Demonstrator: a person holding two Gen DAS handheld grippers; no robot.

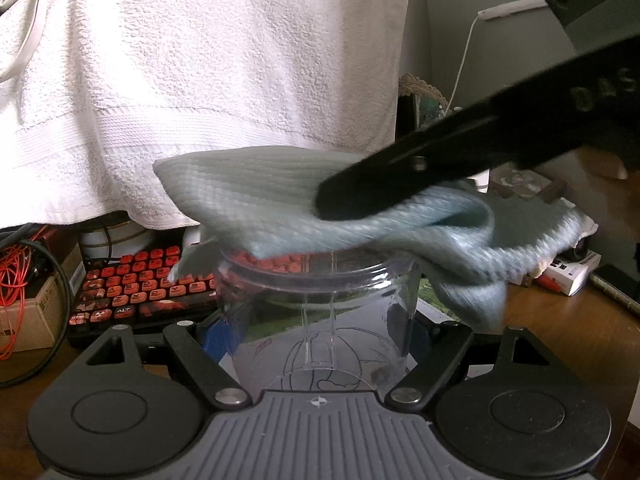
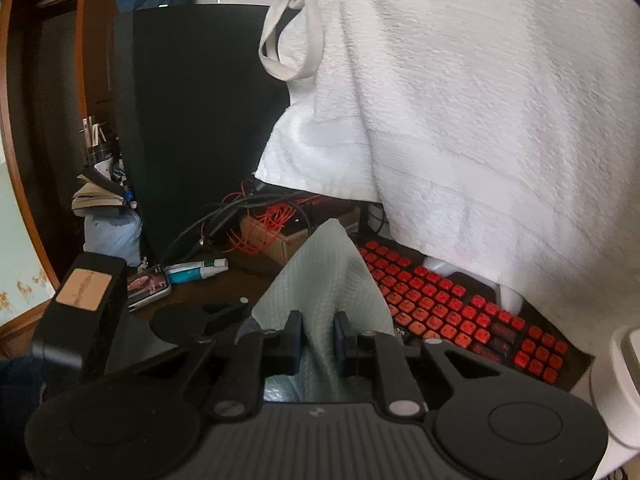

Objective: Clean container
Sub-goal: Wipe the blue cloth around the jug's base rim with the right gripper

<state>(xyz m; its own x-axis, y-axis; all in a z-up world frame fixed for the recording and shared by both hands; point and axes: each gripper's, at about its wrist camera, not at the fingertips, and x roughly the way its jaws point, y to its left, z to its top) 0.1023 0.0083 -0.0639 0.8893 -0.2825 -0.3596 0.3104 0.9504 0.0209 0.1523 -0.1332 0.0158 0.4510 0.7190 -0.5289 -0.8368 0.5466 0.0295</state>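
Left wrist view shows the left gripper (image 1: 318, 320) clasping a clear plastic container (image 1: 320, 300) between its two fingers, the jaws set wide against the container's sides, which stands upright with its open mouth on top, above a wooden desk (image 1: 560, 328). A pale blue-grey cloth (image 1: 256, 192) lies bunched over the container's rim, spilling down its right side. From the upper right the right gripper (image 1: 332, 204) reaches in, its black fingers pressed into the cloth on top of the container. Right wrist view shows that gripper (image 2: 318, 332) with its jaws clenched on the cloth (image 2: 324, 276), a fold of which stands up between the pads. Beyond the container lies a black keyboard (image 1: 132, 284) with red keys, and behind it hangs a white towel (image 1: 200, 80). At the far left sit orange cables (image 1: 16, 276) on a cardboard box (image 1: 36, 312).
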